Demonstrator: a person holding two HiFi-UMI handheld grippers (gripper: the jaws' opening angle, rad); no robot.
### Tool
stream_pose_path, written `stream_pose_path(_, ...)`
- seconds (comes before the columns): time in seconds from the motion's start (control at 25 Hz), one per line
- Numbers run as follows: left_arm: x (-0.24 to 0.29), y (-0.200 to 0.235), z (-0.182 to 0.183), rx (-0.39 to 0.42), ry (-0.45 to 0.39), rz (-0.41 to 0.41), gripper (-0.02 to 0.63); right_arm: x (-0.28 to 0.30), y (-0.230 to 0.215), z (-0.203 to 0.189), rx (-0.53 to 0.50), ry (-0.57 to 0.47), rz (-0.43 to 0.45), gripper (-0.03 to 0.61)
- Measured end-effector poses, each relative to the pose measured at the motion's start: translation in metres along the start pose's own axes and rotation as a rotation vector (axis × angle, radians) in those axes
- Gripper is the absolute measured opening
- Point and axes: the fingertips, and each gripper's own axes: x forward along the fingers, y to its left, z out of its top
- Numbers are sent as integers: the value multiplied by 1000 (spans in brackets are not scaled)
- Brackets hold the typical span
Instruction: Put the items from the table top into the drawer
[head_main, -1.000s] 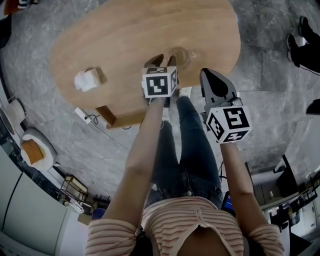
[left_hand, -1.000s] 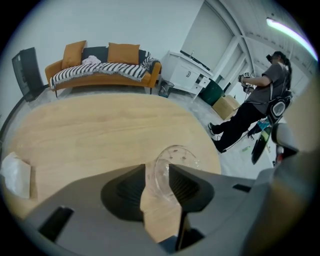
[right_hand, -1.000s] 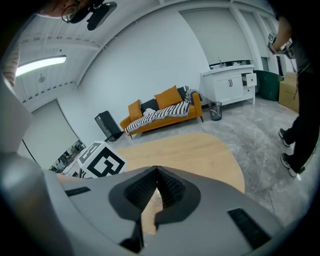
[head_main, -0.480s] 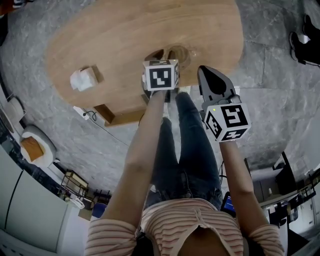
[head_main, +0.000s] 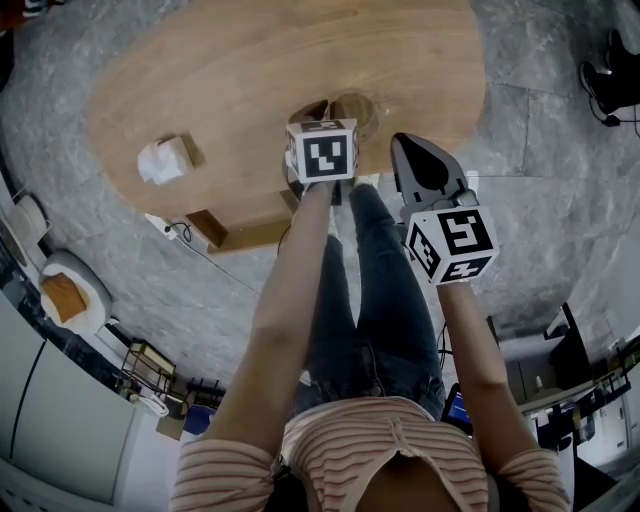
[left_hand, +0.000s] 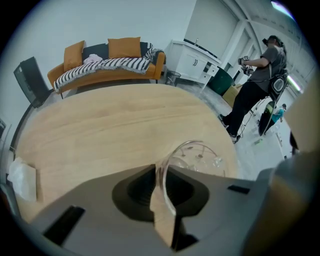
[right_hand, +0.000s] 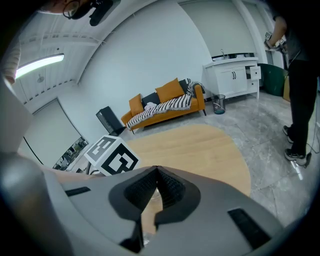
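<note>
A clear drinking glass (head_main: 358, 110) (left_hand: 197, 155) stands near the front edge of the oval wooden table (head_main: 250, 70) (left_hand: 110, 125). My left gripper (head_main: 324, 114) (left_hand: 161, 169) points steeply down at it. Its jaws are closing, with the near wall of the glass pinched between the pads. A crumpled white tissue (head_main: 163, 160) (left_hand: 22, 177) lies on the table's left end. My right gripper (head_main: 412, 145) (right_hand: 156, 169) hovers off the table's front edge to the right of the glass, shut and holding nothing.
A wooden box-like part (head_main: 225, 232) juts out under the table's near edge, with a white power strip (head_main: 165, 230) on the floor beside it. An orange sofa (left_hand: 107, 60), a black chair (left_hand: 30, 77) and white cabinets (left_hand: 192, 60) stand beyond the table. A person (left_hand: 260, 80) stands at the right.
My left gripper has sunk a little over the near rim of the glass. The right gripper has stayed where it was.
</note>
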Motion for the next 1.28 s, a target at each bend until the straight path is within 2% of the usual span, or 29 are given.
stream_pose_path(0.28,-9,-4,1,1,-13,0,38,-4,3,3,-9,10,13,8)
stream_pose_path(0.6,-43,5,10,-54,-79,15,34,-10,15,12,-42,1,22,8)
stream_pose_path(0.96,-98,21,22,-155,-182,28,32,-13,45,30,-108,-13,74,8)
stream_pose_path(1.28,-153,53,4,-273,-262,61,32,-14,96,30,-168,11,164,8)
